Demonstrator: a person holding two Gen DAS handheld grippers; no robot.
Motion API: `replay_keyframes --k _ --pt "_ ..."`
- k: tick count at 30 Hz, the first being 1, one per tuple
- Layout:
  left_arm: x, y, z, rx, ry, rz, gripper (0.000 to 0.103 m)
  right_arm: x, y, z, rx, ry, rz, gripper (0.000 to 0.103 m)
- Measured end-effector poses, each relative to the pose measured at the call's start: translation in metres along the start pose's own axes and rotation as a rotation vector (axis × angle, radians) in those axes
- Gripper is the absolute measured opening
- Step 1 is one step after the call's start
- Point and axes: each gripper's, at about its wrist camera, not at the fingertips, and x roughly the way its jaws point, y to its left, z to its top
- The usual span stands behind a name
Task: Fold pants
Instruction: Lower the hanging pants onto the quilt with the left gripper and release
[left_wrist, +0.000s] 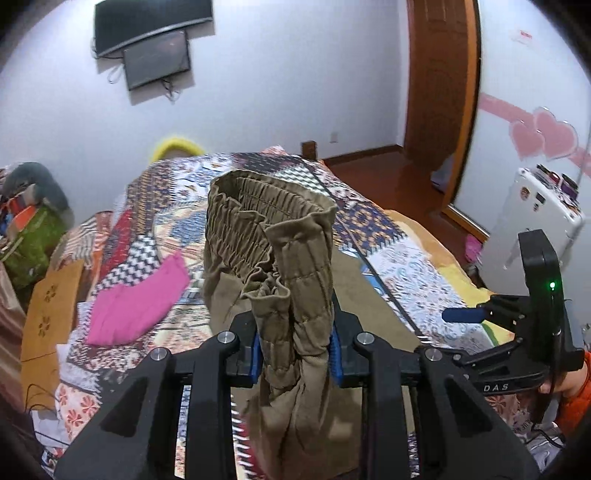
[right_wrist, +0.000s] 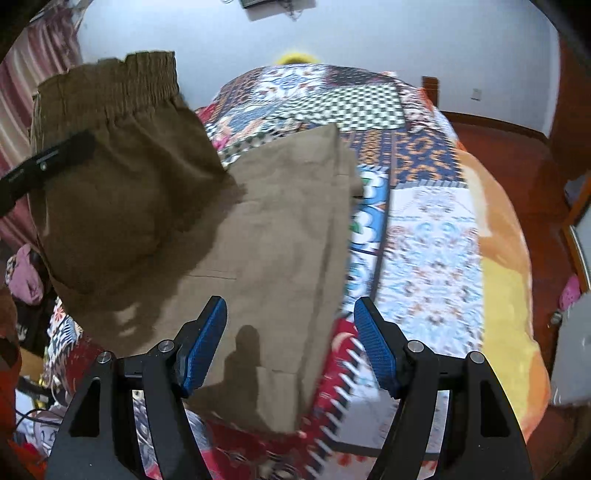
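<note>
The left gripper (left_wrist: 295, 350) is clamped on the bunched waistband of one pair of tan pants (left_wrist: 280, 251), holding that end up above the bed (left_wrist: 417, 273). The rest lies on the quilt. The right gripper (right_wrist: 290, 341) stands wide apart, holding nothing. One pink cloth (left_wrist: 136, 302) lies nearby.

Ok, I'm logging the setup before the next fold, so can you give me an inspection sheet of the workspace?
Surface: bed with patchwork quilt, orange-yellow blanket along its edge.
Job's things: khaki pants, legs lying on the quilt, elastic waistband lifted.
Clutter: pink cloth on the quilt; cardboard box and heaped clothes beside the bed.
Grippers: left tool clamped on bunched pants fabric below the waistband; right tool open, empty, above the leg ends.
Cables: dark cord across the quilt; wires under the wall screens.
Surroundings: two wall screens, wooden door, white fridge, heart stickers.
</note>
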Motion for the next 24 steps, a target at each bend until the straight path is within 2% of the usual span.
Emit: replay_keyframes --k 4,12,16,18,22,24 --pt "0.013 -0.012 -0.001 0.009 0.045 -0.054 0.028 -0.006 -0.012 -0.003 0.034 -0.014 -0.011 0.068" --pt "0.049 -0.032 -0.015 -0.007 0.183 -0.169 0.028 -0.025 -0.026 -0.003 0.077 -0.068 -0.02 0.068" --pt "0.06 -0.042 -0.022 0.006 0.229 -0.187 0.028 -0.029 -0.031 -0.002 0.091 -0.081 -0.028 0.068" --pt "0.061 -0.046 -0.024 0.008 0.251 -0.201 0.031 -0.03 -0.033 -0.001 0.097 -0.084 -0.032 0.068" --pt "0.064 -0.05 -0.025 -0.021 0.286 -0.253 0.047 -0.033 -0.036 -0.003 0.102 -0.089 -0.038 0.068" --pt "0.062 -0.049 -0.025 -0.037 0.291 -0.273 0.048 -0.034 -0.037 -0.002 0.104 -0.092 -0.041 0.068"
